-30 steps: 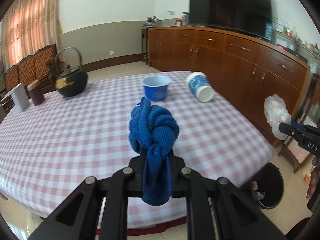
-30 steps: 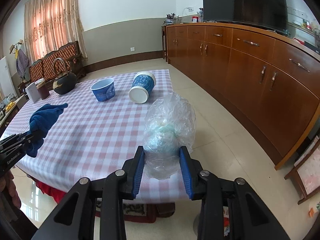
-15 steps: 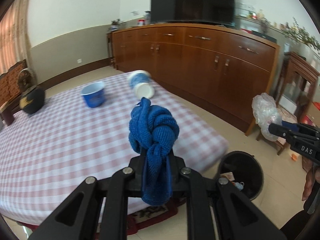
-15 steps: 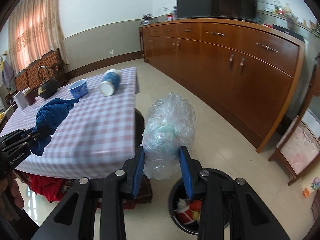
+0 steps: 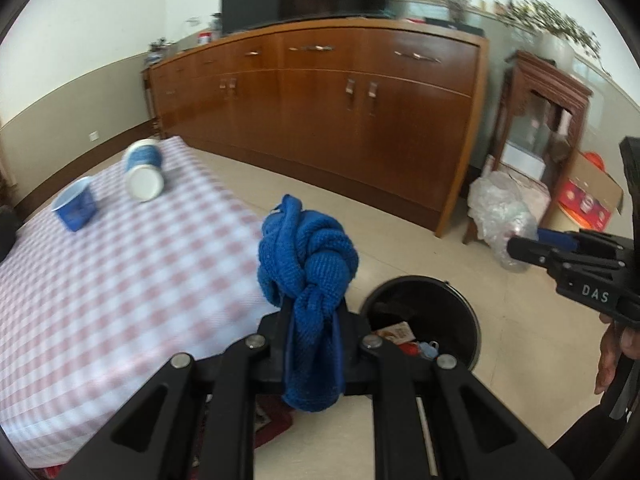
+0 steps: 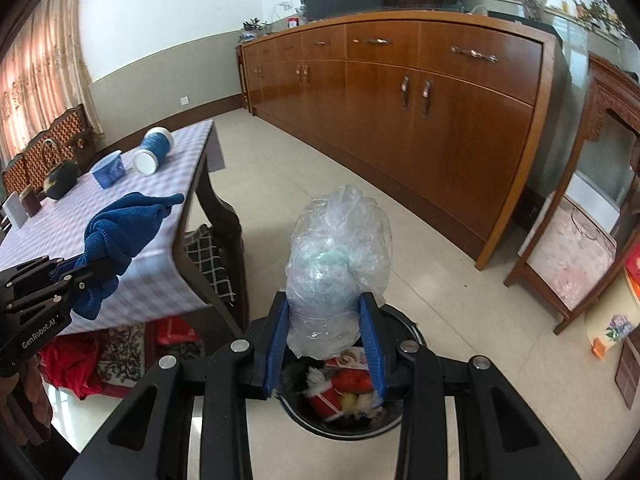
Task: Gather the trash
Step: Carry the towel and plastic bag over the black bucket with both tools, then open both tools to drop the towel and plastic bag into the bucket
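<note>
The left tongs point(image 5: 313, 344) are clamping a knotted blue knit cloth point(image 5: 308, 252), the jaws pressed tight on its lower tail while the knot is standing up above them. In the right wrist view the same cloth point(image 6: 120, 232) is jutting out beside the corner of the bench point(image 6: 168, 184), which is wearing a pink-and-white checked cover. The right tongs point(image 6: 325, 344) are gripping a crumpled clear plastic bag point(image 6: 340, 256) between their blue pads, and the bag is hanging directly over the round black trash bin point(image 6: 404, 320) on the tiled floor. Wrappers and other red and white scraps are lying inside that bin. From the left wrist view the bin point(image 5: 460, 308) is sitting on the floor just beyond the cloth, with the bag point(image 5: 500, 216) held off to the right of it. On the bench a small blue cup point(image 5: 74, 210) is standing upright, and a blue-and-white cup point(image 5: 143, 172) is lying on its side just beside it. A long wooden sideboard point(image 6: 420, 92) is running along the wall behind.
</note>
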